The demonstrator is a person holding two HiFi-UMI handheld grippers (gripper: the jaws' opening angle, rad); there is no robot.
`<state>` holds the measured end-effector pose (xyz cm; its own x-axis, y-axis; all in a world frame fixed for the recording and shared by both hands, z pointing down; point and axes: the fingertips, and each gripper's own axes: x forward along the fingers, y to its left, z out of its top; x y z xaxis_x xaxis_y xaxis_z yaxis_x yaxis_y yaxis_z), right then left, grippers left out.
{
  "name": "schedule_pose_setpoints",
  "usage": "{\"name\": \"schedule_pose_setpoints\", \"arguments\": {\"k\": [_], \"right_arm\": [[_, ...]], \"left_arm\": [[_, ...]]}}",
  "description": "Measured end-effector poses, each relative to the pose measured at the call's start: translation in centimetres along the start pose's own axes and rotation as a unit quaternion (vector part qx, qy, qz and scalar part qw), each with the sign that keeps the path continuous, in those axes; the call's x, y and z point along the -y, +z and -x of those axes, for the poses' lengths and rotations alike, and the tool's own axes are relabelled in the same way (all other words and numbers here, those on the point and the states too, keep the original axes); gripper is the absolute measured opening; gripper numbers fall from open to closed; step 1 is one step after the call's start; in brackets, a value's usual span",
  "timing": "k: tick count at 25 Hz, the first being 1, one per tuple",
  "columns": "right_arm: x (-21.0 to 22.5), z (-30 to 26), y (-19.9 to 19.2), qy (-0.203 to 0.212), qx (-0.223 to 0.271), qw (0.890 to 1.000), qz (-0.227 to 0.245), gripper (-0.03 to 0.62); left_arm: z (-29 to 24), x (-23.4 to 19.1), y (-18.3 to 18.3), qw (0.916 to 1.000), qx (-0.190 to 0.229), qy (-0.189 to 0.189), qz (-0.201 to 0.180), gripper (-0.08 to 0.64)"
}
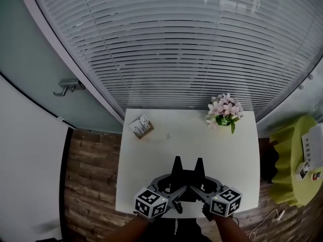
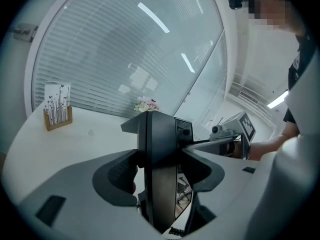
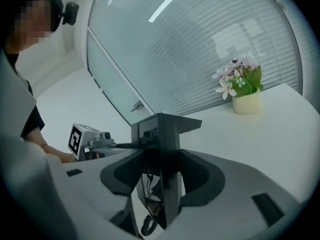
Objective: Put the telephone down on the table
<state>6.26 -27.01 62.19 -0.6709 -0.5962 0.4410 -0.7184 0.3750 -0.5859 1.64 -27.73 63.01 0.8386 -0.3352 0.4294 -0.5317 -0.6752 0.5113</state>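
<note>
1. The telephone [image 1: 187, 176] is upright over the near edge of the table [image 1: 151, 158], between both grippers. I cannot tell if its base touches the tabletop.
2. The left gripper [image 2: 160, 169] is clamped on one side of the telephone, its jaws pressing the black body.
3. The right gripper [image 3: 161, 171] grips the other side the same way, and a coiled cord [image 3: 146, 225] hangs below.
4. Flowers [image 1: 224, 111] and a card holder [image 1: 142, 127] stand well apart at the far edge.
</note>
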Motion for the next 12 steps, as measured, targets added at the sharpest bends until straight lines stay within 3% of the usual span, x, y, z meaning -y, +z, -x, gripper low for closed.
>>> {"name": "schedule_pose_setpoints", "arguments": {"k": [12], "right_arm": [[5.7, -4.9, -2.0, -0.007, -0.045, 0.998, -0.050, 0.230]], "left_arm": [[-4.4, -5.7, -2.6, 0.9982, -0.046, 0.019, 0.032, 0.273]]}}
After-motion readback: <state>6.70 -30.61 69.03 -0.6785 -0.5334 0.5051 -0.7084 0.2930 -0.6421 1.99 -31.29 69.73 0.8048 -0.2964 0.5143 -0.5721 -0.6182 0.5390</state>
